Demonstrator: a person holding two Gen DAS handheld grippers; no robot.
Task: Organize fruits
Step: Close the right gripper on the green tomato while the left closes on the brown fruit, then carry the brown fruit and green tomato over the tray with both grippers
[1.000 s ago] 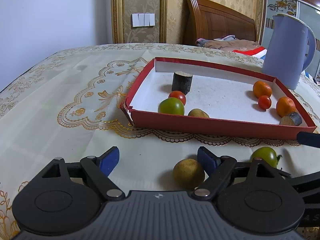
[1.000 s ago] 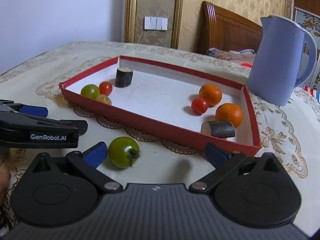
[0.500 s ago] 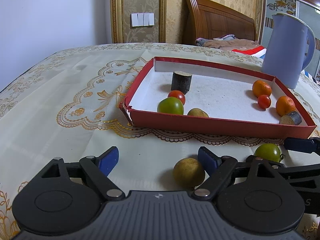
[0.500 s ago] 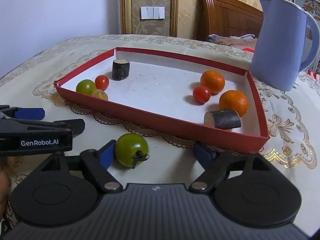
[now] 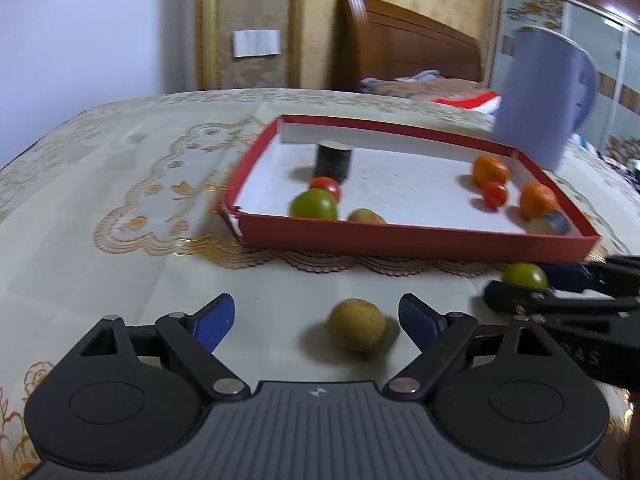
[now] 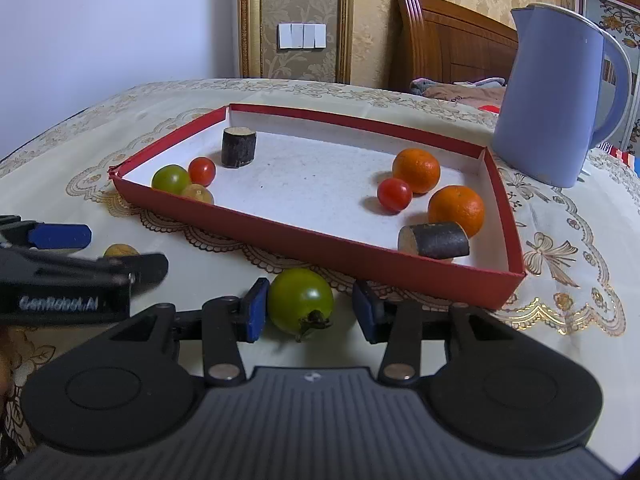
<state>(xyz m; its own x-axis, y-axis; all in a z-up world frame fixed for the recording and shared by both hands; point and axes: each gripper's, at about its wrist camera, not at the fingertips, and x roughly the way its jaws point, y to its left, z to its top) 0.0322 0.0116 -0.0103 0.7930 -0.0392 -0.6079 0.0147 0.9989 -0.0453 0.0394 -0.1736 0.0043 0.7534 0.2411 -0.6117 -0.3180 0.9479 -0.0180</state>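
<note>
My table (image 6: 120, 120) wears a lace-patterned cloth, and a lilac jug (image 6: 560, 100) stands past the far right corner of the red tray (image 6: 360, 258). The tray holds two oranges, two red tomatoes, a green one, a yellowish fruit half hidden by the near wall, and two dark wood stubs. My left gripper (image 5: 316, 318) is spread wide around a yellow-brown fruit (image 5: 357, 330). My right gripper (image 6: 308, 310) has just been closing on the green tomato (image 6: 300, 300); its left pad touches, its right pad stands just clear.
</note>
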